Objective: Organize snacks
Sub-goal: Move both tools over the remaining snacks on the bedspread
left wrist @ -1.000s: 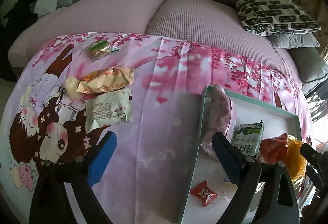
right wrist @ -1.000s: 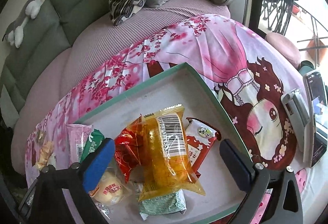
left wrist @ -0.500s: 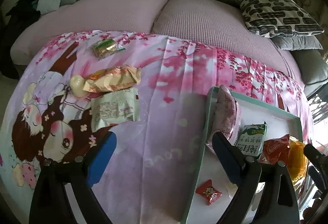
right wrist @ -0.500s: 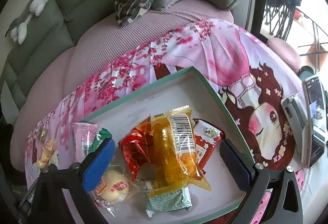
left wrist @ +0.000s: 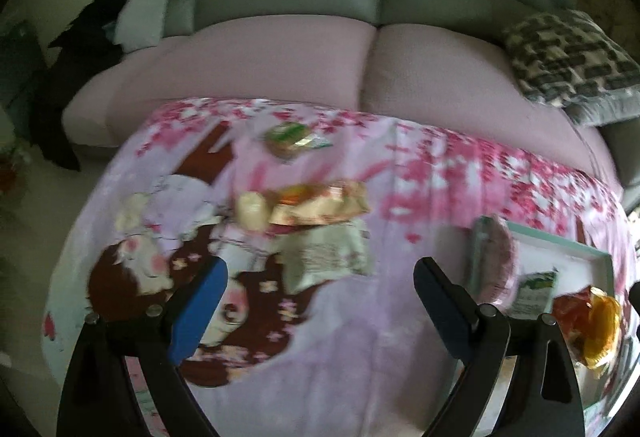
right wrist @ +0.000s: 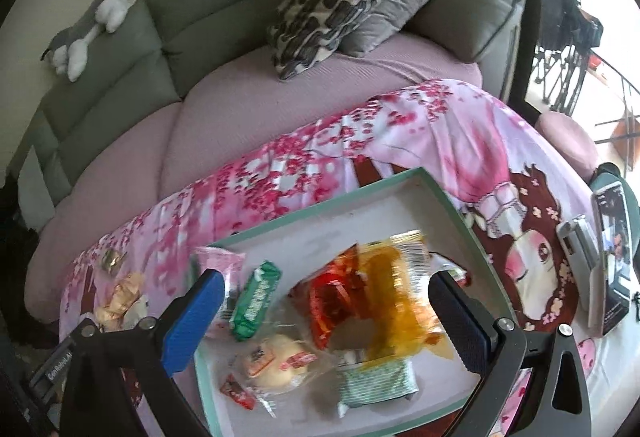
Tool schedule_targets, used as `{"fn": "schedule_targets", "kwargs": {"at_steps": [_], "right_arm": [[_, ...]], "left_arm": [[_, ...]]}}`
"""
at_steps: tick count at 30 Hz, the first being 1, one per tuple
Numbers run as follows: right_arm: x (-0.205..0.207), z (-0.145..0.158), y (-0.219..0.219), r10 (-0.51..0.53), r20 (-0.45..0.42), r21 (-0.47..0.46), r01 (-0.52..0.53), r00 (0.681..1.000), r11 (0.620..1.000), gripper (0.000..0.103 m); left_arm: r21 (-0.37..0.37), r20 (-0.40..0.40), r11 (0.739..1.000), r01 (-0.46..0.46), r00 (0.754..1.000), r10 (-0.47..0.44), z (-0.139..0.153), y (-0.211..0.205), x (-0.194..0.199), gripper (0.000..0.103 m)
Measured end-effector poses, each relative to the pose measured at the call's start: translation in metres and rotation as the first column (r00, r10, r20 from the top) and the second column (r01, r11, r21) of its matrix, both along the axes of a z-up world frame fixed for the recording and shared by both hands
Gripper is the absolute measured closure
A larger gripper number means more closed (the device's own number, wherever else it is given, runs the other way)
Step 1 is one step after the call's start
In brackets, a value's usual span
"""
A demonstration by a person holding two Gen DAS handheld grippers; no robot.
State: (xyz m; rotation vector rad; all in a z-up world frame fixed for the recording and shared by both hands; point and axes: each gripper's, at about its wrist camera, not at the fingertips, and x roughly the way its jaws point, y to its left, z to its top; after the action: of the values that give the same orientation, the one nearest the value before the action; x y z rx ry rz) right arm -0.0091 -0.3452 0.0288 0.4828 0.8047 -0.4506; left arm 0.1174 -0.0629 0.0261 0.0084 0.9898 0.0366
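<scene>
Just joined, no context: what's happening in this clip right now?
A person with a gripper in each hand is sorting snacks into a teal-rimmed tray on a pink cartoon cloth. Both the left gripper and the right gripper are open and empty. The tray already holds several packets, including a yellow one and a green one. A few snacks remain on the cloth, such as the pale packet ahead of the left gripper.

Glossy crinkled plastic wrappers (right wrist: 396,297) lie in a smooth matt tray (right wrist: 332,237) — printed cloth (left wrist: 360,337) beneath, ribbed sofa fabric (right wrist: 248,105) behind.
</scene>
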Motion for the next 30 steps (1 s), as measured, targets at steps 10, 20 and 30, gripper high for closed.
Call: {"fn": "schedule_targets", "kwargs": {"at_steps": [10,20,30], "right_arm": [[0.025,0.0,0.052,0.147,0.005,0.002,-0.147,0.989,0.989,0.0],[0.047,-0.011,0.097,0.257,-0.008,-0.005,-0.257,0.966,0.966,0.0],[0.061,-0.022,0.118,0.307,-0.024,-0.028,-0.308,0.951,0.951,0.0]], "left_arm": [[-0.045,-0.051,0.982,-0.185,0.982,0.182,-0.005,0.071,0.004,0.009],[-0.09,-0.089,0.962,-0.259,0.964,0.251,-0.015,0.11,0.002,0.009],[-0.103,-0.076,0.961,-0.256,0.966,0.249,-0.019,0.125,0.003,0.009]]}}
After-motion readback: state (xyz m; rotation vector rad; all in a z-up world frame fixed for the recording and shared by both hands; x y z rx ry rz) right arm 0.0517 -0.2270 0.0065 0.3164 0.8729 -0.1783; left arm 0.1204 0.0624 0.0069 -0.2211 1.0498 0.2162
